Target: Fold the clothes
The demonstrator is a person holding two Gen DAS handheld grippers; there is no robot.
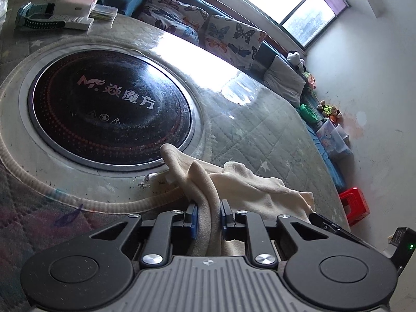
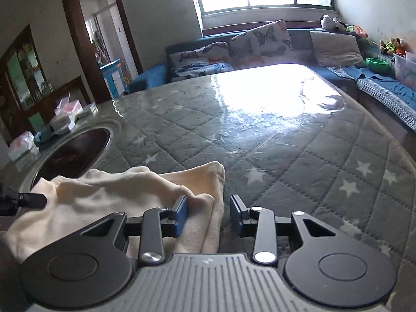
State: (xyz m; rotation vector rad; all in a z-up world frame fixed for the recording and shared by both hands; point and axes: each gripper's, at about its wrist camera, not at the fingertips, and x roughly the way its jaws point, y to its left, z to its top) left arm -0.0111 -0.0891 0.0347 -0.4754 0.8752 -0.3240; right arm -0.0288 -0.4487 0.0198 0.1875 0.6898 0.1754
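A cream garment [image 1: 249, 187] lies bunched on the grey quilted table cover [image 1: 260, 140], beside the round black cooktop [image 1: 109, 109]. My left gripper [image 1: 209, 208] is shut on a thick fold of it, the cloth running up between the blue pads. In the right wrist view the same garment [image 2: 104, 195] spreads to the left. My right gripper [image 2: 208, 209] stands open over its right edge: the cloth rests against the left pad [image 2: 182, 208], and the right pad is clear of it above the star-patterned cover [image 2: 286, 169]. A black part of the left gripper [image 2: 23, 199] shows at the left border.
The cooktop [image 2: 75, 150] is set into the table. Boxes and small items [image 1: 75, 10] crowd the far left corner. A blue sofa with butterfly cushions [image 2: 260, 44] runs behind and to the right. A red stool [image 1: 355, 205] stands on the floor by the wall.
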